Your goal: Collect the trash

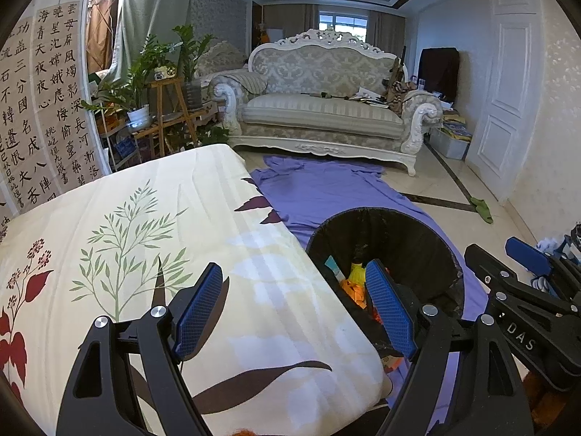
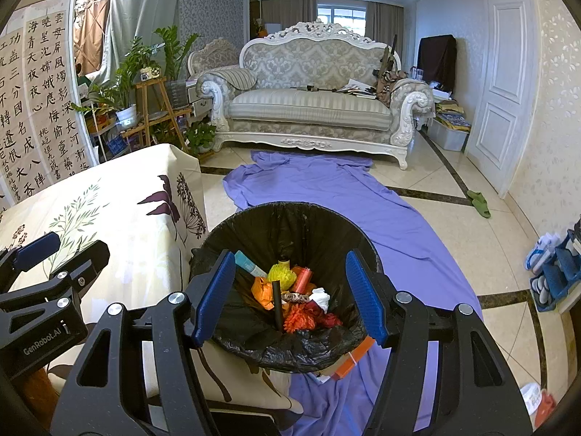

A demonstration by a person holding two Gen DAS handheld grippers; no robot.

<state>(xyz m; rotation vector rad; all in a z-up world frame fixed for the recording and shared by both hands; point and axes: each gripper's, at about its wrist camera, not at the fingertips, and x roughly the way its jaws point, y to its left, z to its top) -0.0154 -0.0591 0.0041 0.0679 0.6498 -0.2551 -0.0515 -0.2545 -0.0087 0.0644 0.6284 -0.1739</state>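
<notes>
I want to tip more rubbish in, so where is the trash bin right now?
In the right wrist view the black-lined trash bin sits centre, on the purple sheet, right beside the floral-covered table, and in front of the sofa.

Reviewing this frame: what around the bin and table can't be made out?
- Trash bin bottom: right wrist view, covered by the trash pile.
- Orange item under the bin: mostly hidden by the rim.
- Bin contents: left wrist view, blocked by the left gripper fingers.
- Tablecloth near edge: cut off.
</notes>
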